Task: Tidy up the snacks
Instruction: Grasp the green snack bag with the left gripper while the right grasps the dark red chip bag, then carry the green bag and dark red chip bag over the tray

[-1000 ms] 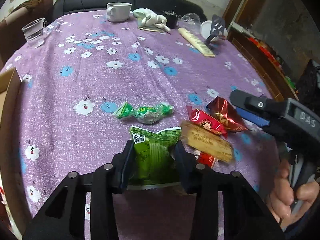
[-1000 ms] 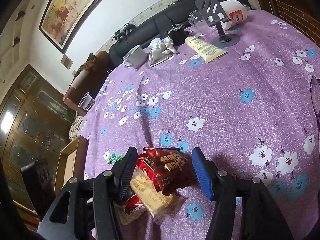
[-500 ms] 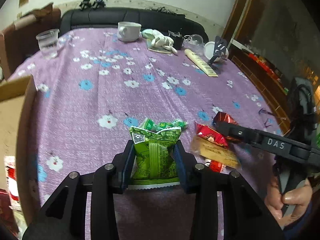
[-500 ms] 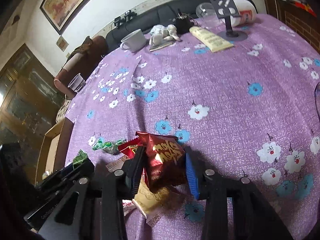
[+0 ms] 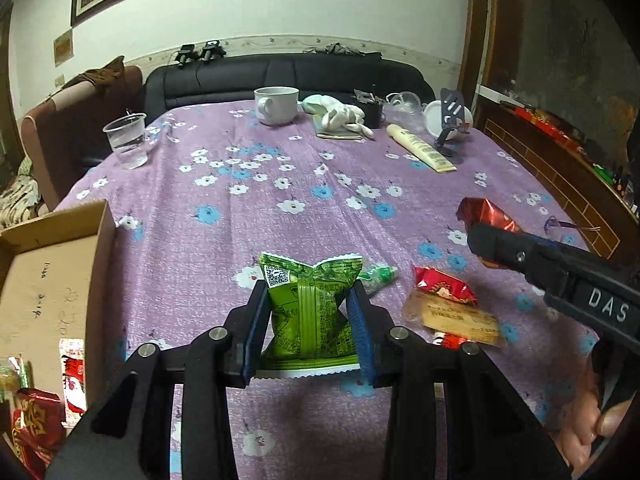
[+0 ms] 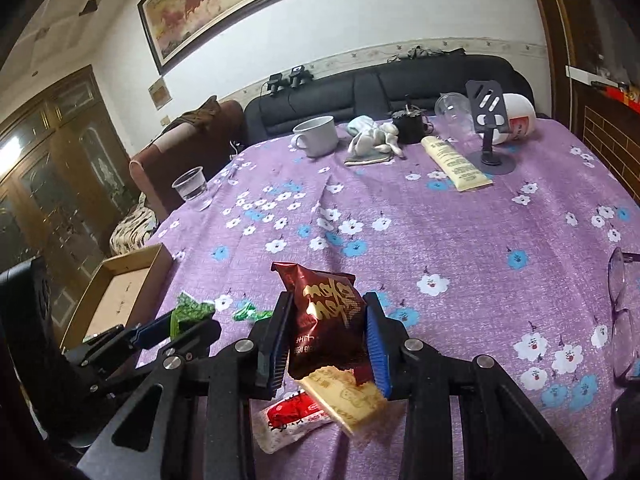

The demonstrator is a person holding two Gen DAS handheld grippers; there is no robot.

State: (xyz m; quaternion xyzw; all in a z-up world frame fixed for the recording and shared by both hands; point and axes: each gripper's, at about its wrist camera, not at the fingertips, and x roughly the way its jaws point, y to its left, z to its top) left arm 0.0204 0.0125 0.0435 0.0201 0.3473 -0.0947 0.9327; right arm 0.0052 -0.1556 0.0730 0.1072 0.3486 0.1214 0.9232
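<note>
Your left gripper (image 5: 310, 322) clamps the green snack packet (image 5: 312, 308) above the purple tablecloth (image 5: 320, 208) beside the cardboard box (image 5: 48, 280), while your right gripper (image 6: 328, 336), jaws just closed, pinches the dark red packet (image 6: 324, 320).

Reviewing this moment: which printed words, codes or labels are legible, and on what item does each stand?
"DAS": on the right hand-held gripper, white letters on its body.
QR code, not words: on the green snack packet.
Gold lettering on the dark red snack packet: stylised, unreadable.
Print on the tan biscuit packet and cream tube: too small.
</note>
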